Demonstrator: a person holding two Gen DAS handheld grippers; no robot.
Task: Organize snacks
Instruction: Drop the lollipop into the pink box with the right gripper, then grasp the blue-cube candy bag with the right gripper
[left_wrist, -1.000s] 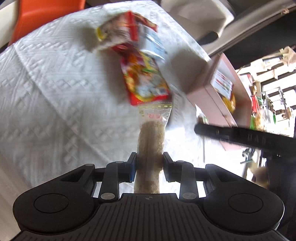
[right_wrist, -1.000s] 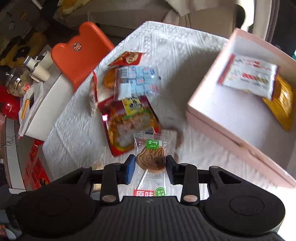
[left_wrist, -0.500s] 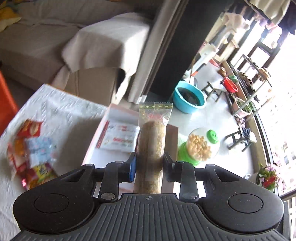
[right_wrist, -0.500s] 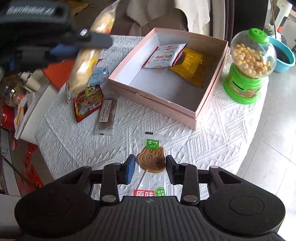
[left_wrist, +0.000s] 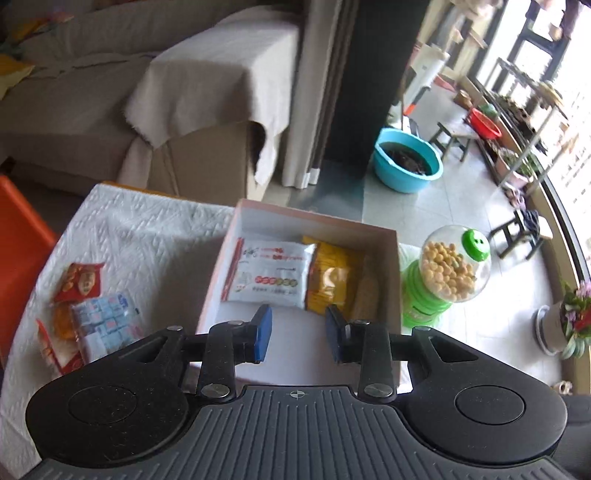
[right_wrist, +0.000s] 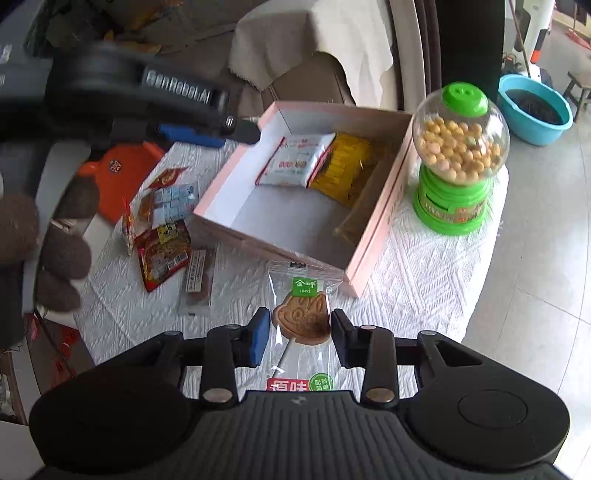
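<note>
A pink box (left_wrist: 386, 236) (right_wrist: 376, 229) stands on the white-clothed table and holds a white packet (left_wrist: 271, 277) (right_wrist: 291, 162), a yellow packet (left_wrist: 328, 280) (right_wrist: 347, 166) and a long tan snack bar (left_wrist: 365, 291) (right_wrist: 364, 210) along its right wall. My left gripper (left_wrist: 298, 334) is open and empty above the box's near left part; it also shows in the right wrist view (right_wrist: 207, 129). My right gripper (right_wrist: 299, 336) is shut on a wrapped cookie lollipop (right_wrist: 301, 314), in front of the box.
Loose snack packets lie left of the box: a red one (right_wrist: 162, 254), a blue-white one (left_wrist: 107, 325) (right_wrist: 173, 199), a small brown bar (right_wrist: 197, 280). A green candy dispenser (right_wrist: 456, 162) (left_wrist: 443, 280) stands right of the box. An orange chair (right_wrist: 118, 170) stands at the far left.
My left gripper has carried the tan snack bar to the box and opened; the bar now lies inside along the right wall. My right gripper still holds the lollipop.
</note>
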